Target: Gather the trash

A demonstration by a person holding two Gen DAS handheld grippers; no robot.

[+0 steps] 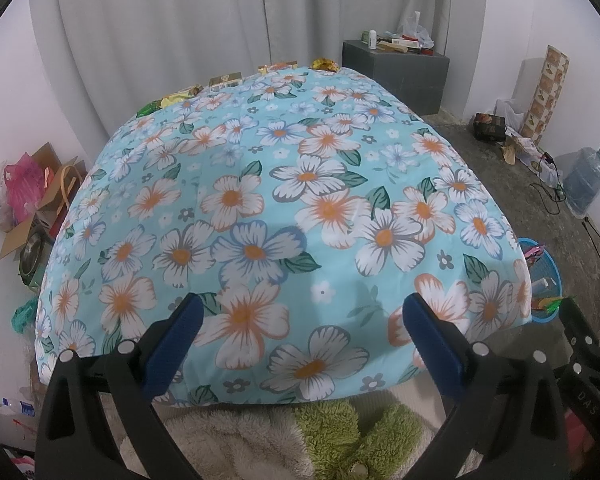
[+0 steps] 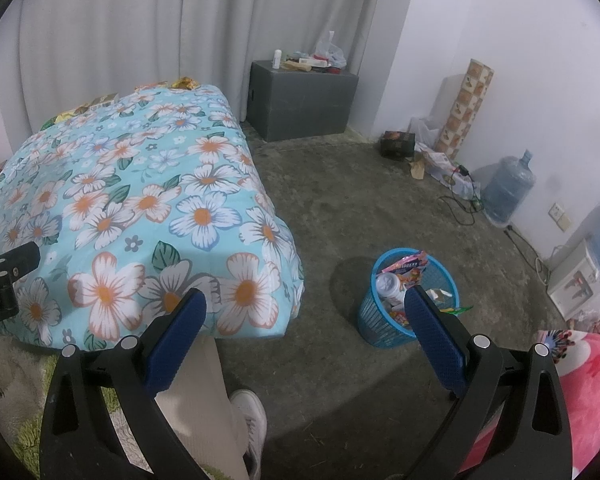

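Several wrappers and small boxes lie along the far edge of the flowered table cover (image 1: 284, 200): a green wrapper (image 1: 146, 109), a yellow wrapper (image 1: 180, 96), a box (image 1: 225, 80), another box (image 1: 278, 67) and a gold wrapper (image 1: 325, 65). They also show in the right wrist view, with the gold wrapper (image 2: 185, 82) at the far corner. A blue mesh trash basket (image 2: 370, 312) holding trash stands on the floor right of the table. My left gripper (image 1: 302, 314) is open and empty over the near edge of the table. My right gripper (image 2: 306, 312) is open and empty above the floor.
A grey box (image 2: 300, 100) with clutter on top stands by the curtain. A water bottle (image 2: 508, 188), cables and a patterned roll (image 2: 466, 108) line the right wall. Cardboard and bags (image 1: 32, 200) sit left of the table. The person's leg and white shoe (image 2: 252, 420) are below.
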